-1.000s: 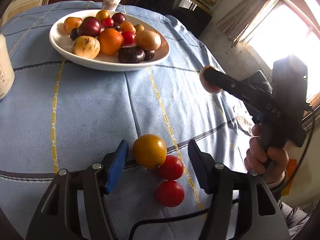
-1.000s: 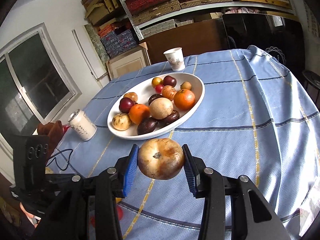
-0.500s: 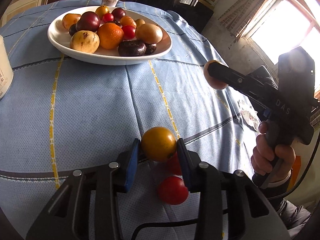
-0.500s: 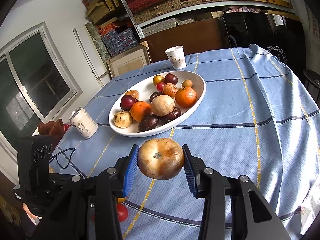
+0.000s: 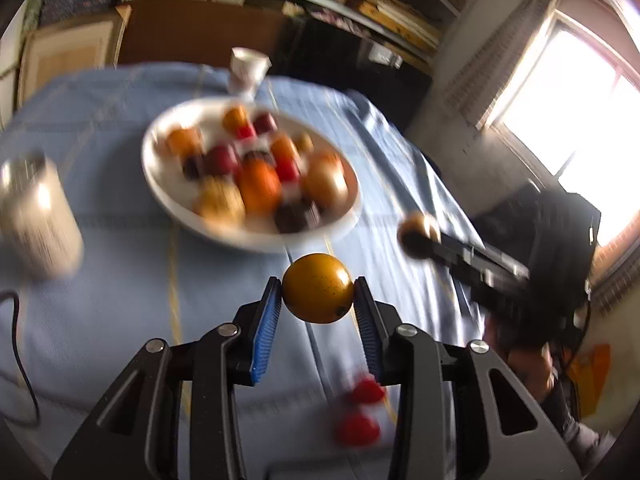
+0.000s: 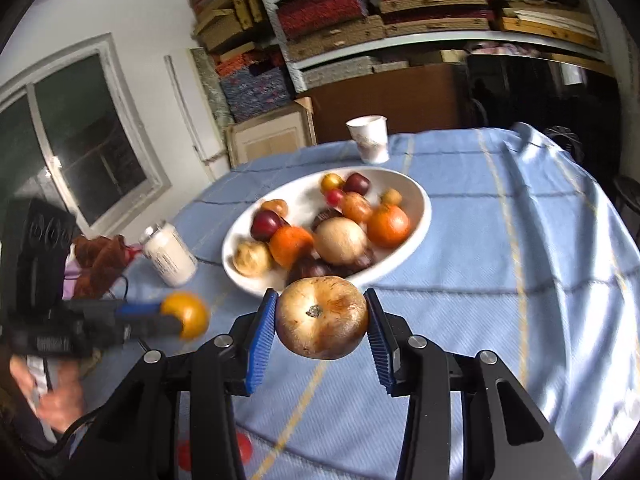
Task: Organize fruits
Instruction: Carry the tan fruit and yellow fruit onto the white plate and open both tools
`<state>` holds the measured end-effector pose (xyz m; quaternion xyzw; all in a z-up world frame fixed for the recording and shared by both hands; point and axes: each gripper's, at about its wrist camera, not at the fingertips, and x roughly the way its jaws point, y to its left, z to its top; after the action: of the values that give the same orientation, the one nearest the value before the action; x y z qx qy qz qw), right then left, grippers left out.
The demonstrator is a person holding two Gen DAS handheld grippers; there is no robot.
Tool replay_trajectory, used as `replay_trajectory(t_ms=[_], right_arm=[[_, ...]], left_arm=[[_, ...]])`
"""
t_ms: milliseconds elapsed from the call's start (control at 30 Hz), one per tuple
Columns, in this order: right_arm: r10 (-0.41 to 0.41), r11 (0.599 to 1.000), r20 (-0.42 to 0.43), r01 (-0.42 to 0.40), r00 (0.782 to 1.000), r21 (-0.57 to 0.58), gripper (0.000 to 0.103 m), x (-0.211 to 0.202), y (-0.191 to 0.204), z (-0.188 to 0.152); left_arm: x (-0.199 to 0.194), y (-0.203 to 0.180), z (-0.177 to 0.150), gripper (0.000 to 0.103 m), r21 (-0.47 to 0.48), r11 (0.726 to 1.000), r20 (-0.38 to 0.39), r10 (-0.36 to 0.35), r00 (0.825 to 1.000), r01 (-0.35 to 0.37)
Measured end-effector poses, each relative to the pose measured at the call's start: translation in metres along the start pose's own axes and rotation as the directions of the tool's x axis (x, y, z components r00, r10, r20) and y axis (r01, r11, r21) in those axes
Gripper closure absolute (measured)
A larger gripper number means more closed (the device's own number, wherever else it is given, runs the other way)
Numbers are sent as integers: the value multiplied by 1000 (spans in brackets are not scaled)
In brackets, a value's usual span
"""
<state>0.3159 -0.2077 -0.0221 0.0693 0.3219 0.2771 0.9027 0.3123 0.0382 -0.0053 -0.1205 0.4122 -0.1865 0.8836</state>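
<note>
Lifted off table: yellow-orange fruit (image 5: 318,288), pinched in just-closed left tongs (image 5: 318,298). Right tongs (image 6: 322,322) pinched brown fruit (image 6: 322,317). Two red tomatoes (image 5: 357,428) remained near; bowl (image 6: 420,216) far, mostly filled.

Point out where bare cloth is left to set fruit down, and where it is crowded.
Bare cloth lies right of the white bowl and between the bowl and the can. The bowl is packed, apart from a bare strip of its floor behind the fruit. Two red fruits take up the near edge.
</note>
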Motion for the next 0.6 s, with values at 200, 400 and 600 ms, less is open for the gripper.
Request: replay_trajectory(t_ms=[200, 400, 600], right_arm=[[10, 1000, 44, -10, 999, 2, 59, 48, -4, 44], [15, 1000, 40, -15, 999, -11, 58, 83, -7, 65], [32, 999, 42, -30, 999, -34, 50, 81, -5, 66]], left_arm=[[31, 16, 74, 66, 0, 994, 47, 110, 993, -110], [76, 25, 109, 66, 26, 979, 17, 200, 980, -200], [70, 26, 101, 18, -11, 968, 61, 251, 966, -251]])
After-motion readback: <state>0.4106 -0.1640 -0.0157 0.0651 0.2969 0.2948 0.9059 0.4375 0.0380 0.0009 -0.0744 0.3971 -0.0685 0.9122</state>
